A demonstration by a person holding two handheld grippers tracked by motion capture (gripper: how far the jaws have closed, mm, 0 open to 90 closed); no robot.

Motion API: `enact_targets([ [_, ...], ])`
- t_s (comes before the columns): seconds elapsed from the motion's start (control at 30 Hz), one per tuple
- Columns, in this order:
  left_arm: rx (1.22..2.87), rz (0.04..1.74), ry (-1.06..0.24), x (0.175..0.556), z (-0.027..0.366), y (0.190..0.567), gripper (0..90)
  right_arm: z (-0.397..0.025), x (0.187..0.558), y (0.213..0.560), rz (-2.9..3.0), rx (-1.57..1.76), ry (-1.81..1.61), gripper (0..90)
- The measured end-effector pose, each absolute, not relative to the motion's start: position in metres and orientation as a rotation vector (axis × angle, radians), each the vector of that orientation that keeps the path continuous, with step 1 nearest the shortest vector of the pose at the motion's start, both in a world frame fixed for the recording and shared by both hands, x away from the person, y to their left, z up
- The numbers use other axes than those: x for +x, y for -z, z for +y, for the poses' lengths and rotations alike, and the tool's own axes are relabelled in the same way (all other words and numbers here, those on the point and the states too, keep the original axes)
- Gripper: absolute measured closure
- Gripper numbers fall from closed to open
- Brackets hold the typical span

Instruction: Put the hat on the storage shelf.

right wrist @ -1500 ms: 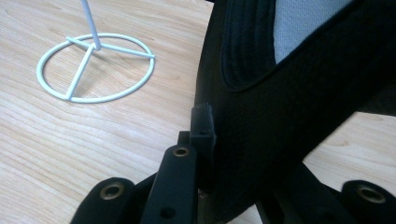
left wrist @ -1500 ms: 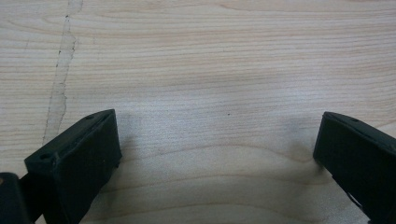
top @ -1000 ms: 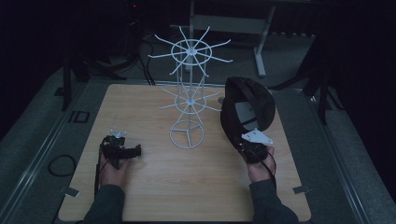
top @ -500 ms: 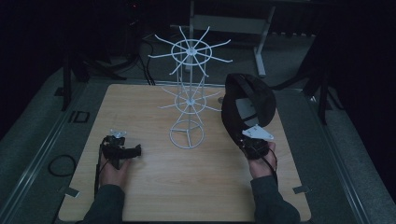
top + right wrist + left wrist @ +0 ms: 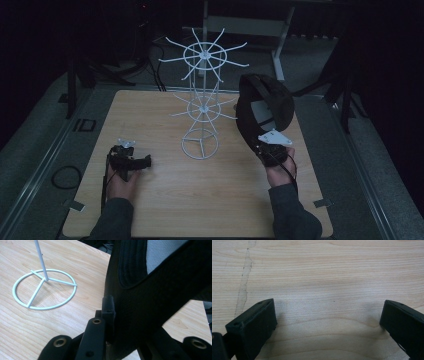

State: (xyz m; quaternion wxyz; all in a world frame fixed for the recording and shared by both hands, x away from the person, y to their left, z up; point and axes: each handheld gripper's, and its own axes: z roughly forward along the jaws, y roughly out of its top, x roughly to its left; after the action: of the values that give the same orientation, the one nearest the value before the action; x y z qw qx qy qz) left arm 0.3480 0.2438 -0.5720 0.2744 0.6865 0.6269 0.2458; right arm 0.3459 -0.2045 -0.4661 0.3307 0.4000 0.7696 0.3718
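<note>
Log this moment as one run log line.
right tool: shut on black baseball cap, held up beside white wire rack | left tool: open, empty, low over light wooden table

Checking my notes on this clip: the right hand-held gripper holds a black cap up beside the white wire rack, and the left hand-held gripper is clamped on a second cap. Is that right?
Not quite. The left hand-held gripper holds nothing: the left gripper view shows its jaws apart over the bare wooden table. The rest stands: the right hand-held gripper holds the black cap up beside the white wire rack.
</note>
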Motion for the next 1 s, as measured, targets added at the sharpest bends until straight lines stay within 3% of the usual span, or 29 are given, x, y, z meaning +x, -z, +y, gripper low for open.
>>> enact_targets([
  [1.0,1.848,1.686,-0.658,0.348,0.244,0.572,0.8,-0.204,0.353,0.455,2.025,1.010,-0.960,81.6],
])
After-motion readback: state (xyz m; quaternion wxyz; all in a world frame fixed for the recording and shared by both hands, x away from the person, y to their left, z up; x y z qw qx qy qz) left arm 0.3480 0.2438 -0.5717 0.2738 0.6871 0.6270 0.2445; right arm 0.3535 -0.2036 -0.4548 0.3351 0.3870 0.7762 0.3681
